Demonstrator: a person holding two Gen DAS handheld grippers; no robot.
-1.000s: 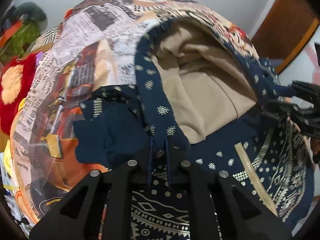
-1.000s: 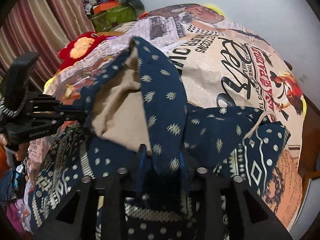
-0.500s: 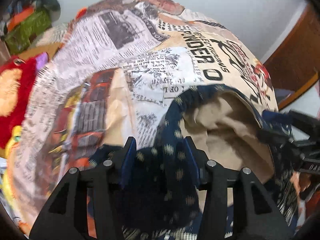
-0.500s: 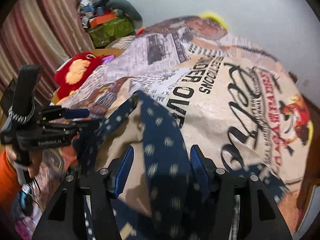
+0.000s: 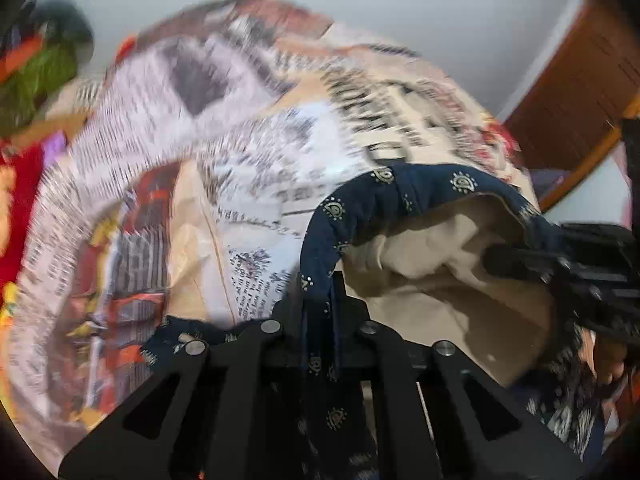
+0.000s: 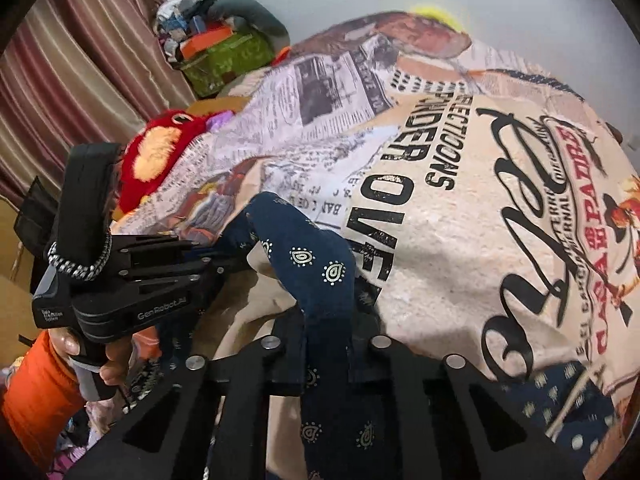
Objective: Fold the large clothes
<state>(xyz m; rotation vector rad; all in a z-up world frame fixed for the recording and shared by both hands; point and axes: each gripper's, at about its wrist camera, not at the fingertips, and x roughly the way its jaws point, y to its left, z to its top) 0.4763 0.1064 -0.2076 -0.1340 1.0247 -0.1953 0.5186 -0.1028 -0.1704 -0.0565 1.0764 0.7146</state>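
Observation:
A navy garment with small pale motifs [image 5: 400, 192] and a beige lining [image 5: 440, 288] lies bunched on a printed bedspread [image 5: 240, 140]. My left gripper [image 5: 320, 292] is shut on a navy edge strip that arches up and to the right. That strip runs to my right gripper [image 5: 560, 264] at the right edge. In the right wrist view, the right gripper [image 6: 324, 328] has its jaws closing on a navy fold [image 6: 312, 256], with the cloth pinched between them. The left gripper [image 6: 216, 260] reaches in from the left, held by a hand [image 6: 116, 360].
The newspaper-print bedspread [image 6: 440, 200] fills the space beyond the garment. A red plush toy [image 6: 160, 152] and a green bag [image 6: 224, 60] with clutter sit at the far left by a striped curtain [image 6: 60, 80]. Brown wood [image 5: 580, 92] stands at the right.
Both grippers opened around the navy edge, drew back along it, and have closed on it again. The garment now sits lower in both views, with more bedspread showing.

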